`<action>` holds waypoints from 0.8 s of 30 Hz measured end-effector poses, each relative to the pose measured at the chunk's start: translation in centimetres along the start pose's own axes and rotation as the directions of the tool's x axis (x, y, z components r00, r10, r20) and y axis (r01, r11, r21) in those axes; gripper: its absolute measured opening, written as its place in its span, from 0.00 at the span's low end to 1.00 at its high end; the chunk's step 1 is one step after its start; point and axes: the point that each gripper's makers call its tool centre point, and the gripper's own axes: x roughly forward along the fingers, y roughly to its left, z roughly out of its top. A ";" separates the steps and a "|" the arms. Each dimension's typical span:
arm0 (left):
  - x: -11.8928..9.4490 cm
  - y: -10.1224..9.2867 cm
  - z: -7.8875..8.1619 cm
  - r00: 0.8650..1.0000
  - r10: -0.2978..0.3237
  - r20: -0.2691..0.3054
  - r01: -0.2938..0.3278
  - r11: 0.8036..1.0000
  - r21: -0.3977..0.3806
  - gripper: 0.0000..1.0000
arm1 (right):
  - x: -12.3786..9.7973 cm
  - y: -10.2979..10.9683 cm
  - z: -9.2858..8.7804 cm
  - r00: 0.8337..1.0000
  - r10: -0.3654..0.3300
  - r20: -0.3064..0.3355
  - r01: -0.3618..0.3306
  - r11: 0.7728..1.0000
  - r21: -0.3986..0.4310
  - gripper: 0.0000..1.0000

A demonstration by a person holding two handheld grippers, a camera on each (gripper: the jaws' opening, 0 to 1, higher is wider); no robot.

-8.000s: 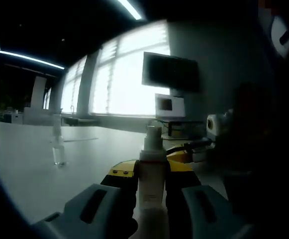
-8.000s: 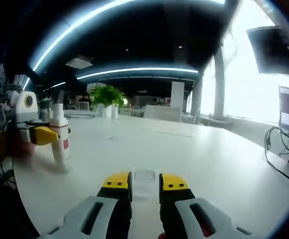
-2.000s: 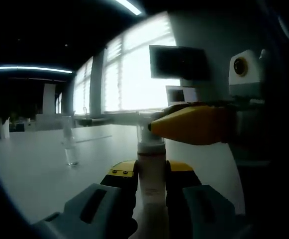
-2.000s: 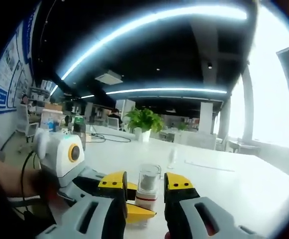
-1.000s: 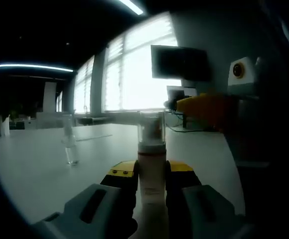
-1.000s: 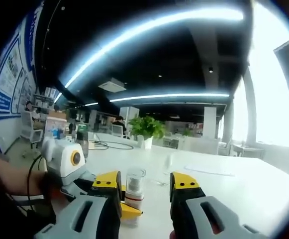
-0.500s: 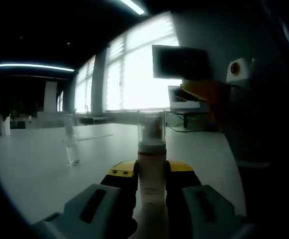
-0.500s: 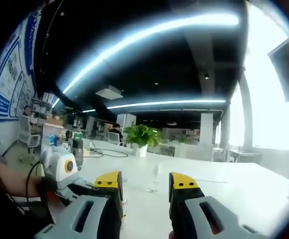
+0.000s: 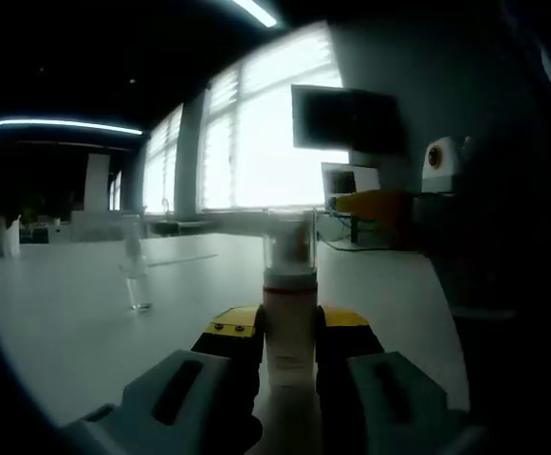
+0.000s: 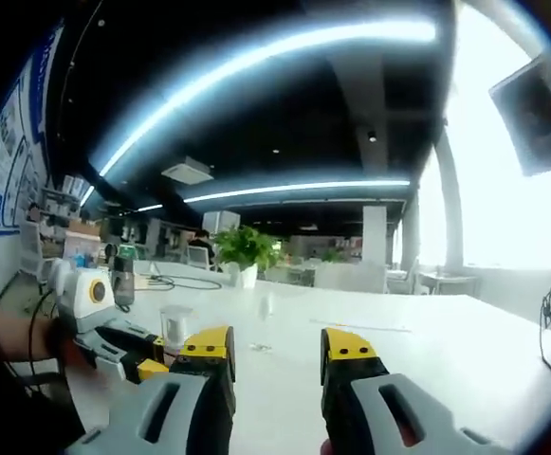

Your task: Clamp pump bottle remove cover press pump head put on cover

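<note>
The left tool (image 9: 290,327) grips the capped pump bottle (image 9: 289,313) upright between its jaws, the right tool (image 10: 277,351) hangs open and empty alongside, so the clear cover (image 9: 289,248) looks seated and release should follow.

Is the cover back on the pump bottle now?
On. The clear cover sits atop the bottle, clamped in the left gripper; the right gripper is open.
</note>
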 end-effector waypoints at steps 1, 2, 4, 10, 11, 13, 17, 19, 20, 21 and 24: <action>0.0 0.0 0.0 1.000 0.000 -0.001 0.000 1.000 0.000 0.12 | 0.1 0.0 -0.5 1.000 -0.001 -0.003 0.001 1.000 0.000 0.31; 0.0 0.1 0.0 1.000 0.000 -0.001 0.000 1.000 0.000 0.12 | 0.2 -0.1 -0.8 1.000 -0.004 -0.007 0.004 1.000 -0.002 0.31; 0.0 0.1 -0.1 1.000 0.000 -0.002 0.000 1.000 0.000 0.12 | 0.3 -0.4 -1.4 1.000 -0.007 -0.015 0.007 1.000 0.003 0.31; 0.0 0.3 -0.2 1.000 -0.002 -0.002 0.002 1.000 -0.007 0.12 | 0.2 -1.5 -2.9 1.000 -0.011 -0.029 0.011 1.000 -0.009 0.31; 0.0 0.2 -0.2 1.000 -0.002 -0.002 0.002 1.000 -0.007 0.12 | 0.2 -1.7 -3.0 0.999 -0.013 -0.031 0.012 1.000 -0.007 0.31; 0.0 0.2 -0.2 1.000 -0.003 -0.003 0.002 1.000 -0.008 0.12 | 0.1 -2.2 -3.5 0.999 -0.017 -0.034 0.017 1.000 -0.005 0.31; 0.0 0.2 -0.2 1.000 -0.001 -0.004 0.001 1.000 -0.009 0.12 | -0.1 -3.2 -4.5 0.999 -0.022 -0.039 0.022 1.000 -0.011 0.30; 0.0 0.1 -0.2 1.000 -0.001 -0.004 0.001 1.000 -0.011 0.12 | -0.2 -3.5 -5.0 0.999 -0.019 -0.046 0.018 1.000 -0.017 0.30; 0.0 0.1 -0.2 1.000 -0.001 -0.004 0.001 1.000 -0.011 0.12 | -0.2 -3.6 -5.3 0.999 -0.016 -0.048 0.015 1.000 -0.020 0.30; 0.0 0.1 -0.2 1.000 -0.001 -0.004 0.001 1.000 -0.012 0.12 | -0.3 -3.6 -5.5 0.999 -0.016 -0.048 0.015 1.000 -0.021 0.30; 0.0 0.1 -0.2 1.000 -0.001 -0.004 0.001 1.000 -0.011 0.12 | -0.2 -3.6 -6.1 0.998 -0.017 -0.058 0.016 1.000 -0.012 0.29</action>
